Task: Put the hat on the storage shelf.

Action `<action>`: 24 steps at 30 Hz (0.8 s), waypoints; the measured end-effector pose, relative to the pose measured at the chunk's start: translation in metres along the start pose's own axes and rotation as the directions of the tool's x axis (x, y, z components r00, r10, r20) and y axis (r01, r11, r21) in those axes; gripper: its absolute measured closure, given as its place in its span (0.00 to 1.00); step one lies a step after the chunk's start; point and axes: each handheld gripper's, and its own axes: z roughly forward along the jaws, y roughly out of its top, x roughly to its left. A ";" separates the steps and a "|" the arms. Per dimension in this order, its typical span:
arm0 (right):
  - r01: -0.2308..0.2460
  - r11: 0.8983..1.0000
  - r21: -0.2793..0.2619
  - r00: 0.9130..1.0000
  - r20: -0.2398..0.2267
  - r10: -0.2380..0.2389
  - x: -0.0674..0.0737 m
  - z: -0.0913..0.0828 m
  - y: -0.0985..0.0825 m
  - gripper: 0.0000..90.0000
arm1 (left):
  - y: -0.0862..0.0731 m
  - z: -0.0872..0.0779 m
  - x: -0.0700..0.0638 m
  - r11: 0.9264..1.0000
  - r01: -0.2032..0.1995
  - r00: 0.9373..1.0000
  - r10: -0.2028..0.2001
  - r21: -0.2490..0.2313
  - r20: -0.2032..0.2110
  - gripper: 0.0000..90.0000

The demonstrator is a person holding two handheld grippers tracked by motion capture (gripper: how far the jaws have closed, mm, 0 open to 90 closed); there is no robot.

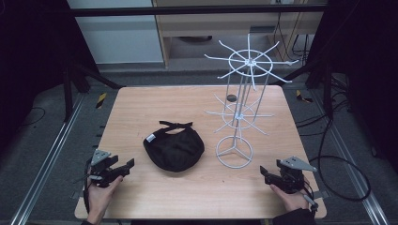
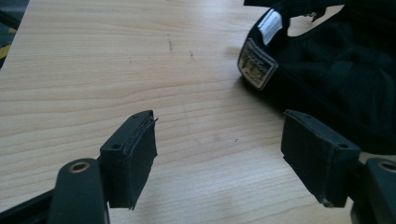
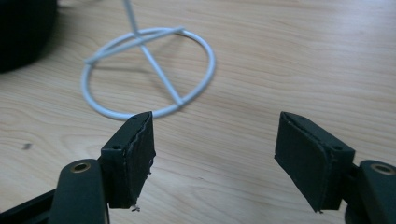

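A black cap (image 1: 174,147) is seen lying upside down on the wooden table (image 1: 141,101), its strap end turned away from the person, and it serves as the landmark here. A white wire rack (image 1: 239,112) is stood just to the right of the cap, its ring base (image 3: 149,70) resting flat on the wood near the cap's brim side. The left gripper (image 1: 123,167) is held to the left of the cap and a little nearer the person, apart from it; its jaws are spread wide with nothing between them, and the cap's label (image 2: 256,64) is seen beyond them. The right gripper (image 1: 264,174) is held well to the right of the cap, past the rack's base, its jaws likewise spread wide and empty.
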 end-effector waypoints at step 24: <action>0.067 0.988 -0.136 0.969 -0.227 -0.097 0.103 0.024 0.023 0.34 | 0.017 0.002 -0.026 0.997 -0.041 0.999 0.042 -0.062 0.020 0.39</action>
